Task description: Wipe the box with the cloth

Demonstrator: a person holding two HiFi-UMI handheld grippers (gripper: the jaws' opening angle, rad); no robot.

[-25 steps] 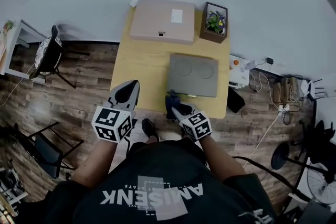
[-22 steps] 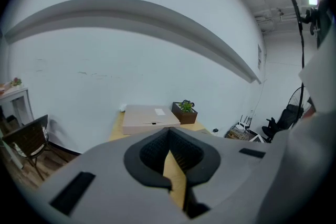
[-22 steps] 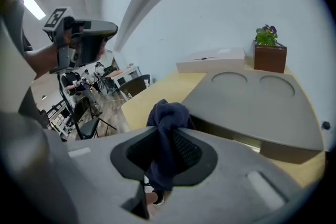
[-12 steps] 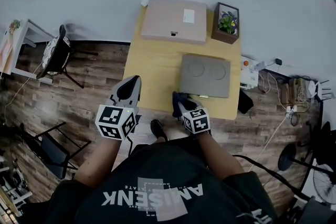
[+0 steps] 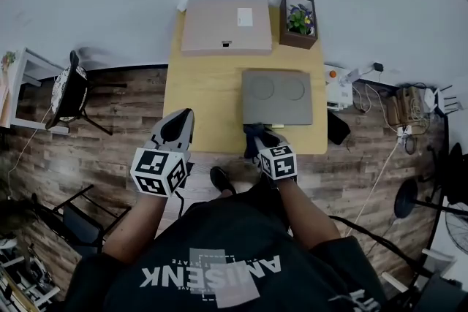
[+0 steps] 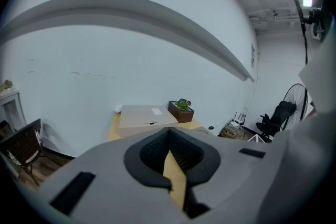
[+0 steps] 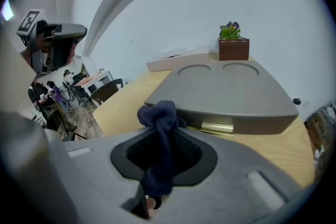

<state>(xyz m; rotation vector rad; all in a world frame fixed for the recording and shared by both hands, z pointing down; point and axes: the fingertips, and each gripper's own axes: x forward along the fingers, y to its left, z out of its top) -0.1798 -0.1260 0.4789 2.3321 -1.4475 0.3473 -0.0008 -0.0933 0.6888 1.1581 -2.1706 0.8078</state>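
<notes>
Our right gripper (image 5: 254,139) has its jaws pinched on a bunched dark blue cloth (image 7: 157,114) just below the flat grey latched box (image 5: 278,95) at mid-frame, and our left gripper (image 5: 183,119) has its jaws closed and empty, so we risk shoving the unbraced box.

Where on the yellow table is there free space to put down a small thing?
The left half of the table is bare, between the beige box, the grey box and the near edge. The right side is crowded: planter, grey box.
</notes>
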